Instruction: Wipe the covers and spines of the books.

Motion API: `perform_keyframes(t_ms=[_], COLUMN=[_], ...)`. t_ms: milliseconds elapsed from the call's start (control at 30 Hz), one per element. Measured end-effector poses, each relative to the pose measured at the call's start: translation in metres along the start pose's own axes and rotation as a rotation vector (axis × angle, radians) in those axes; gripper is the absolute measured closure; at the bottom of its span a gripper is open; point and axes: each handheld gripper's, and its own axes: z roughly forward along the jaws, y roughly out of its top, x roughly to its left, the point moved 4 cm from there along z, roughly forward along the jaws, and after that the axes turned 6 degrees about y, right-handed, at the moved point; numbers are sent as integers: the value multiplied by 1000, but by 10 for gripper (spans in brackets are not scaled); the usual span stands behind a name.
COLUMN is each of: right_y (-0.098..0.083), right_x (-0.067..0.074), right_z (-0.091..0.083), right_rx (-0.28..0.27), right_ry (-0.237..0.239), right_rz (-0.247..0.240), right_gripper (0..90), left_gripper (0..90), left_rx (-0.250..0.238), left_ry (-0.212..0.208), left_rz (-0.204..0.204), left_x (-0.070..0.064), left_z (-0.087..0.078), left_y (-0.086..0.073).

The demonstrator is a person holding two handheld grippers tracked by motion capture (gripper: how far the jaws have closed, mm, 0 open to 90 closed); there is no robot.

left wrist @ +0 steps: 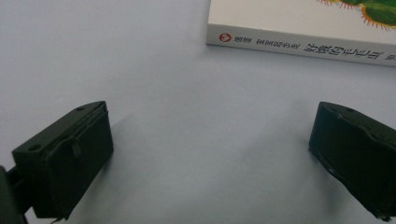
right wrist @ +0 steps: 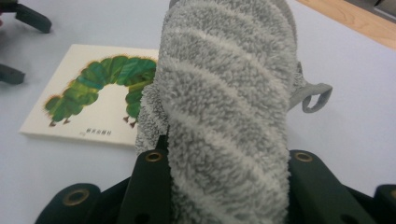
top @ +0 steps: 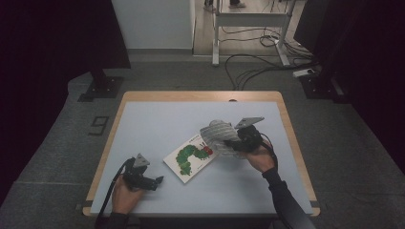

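My right claw pinches the grey towel above the book's two-o'clock corner, seemingly to wipe it, while my left claw gapes empty at seven o'clock.

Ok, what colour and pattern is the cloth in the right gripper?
Grey fuzzy cloth with paler diagonal stripes, clearest in the right gripper view.

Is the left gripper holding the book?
No, the left gripper is open over the bare table, and the book lies beyond its jaws, untouched.
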Motion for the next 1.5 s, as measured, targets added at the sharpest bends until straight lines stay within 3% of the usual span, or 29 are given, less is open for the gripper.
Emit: perform_keyframes(t_ms=[267,567,833,1100,1500], right_y=[6,-8,-9,-6,-6], right_x=[-1,-4,0,14,30], right_z=[31,68,77,86,92], right_rx=[20,84,91,95,80], right_ry=[-10,-11,12,58,133], right_rz=[-12,-6,1,-29,-19], right_gripper=[648,642,641,641,641], left_gripper=[0,0,0,0,0], left_rx=[0,-1,-1,-1,-1], left_ry=[1,1,2,2,2], left_rz=[-1,-1,-1,-1,0], left_x=[0,0,0,0,0], left_z=[0,0,0,0,0], left_y=[0,0,0,0,0])
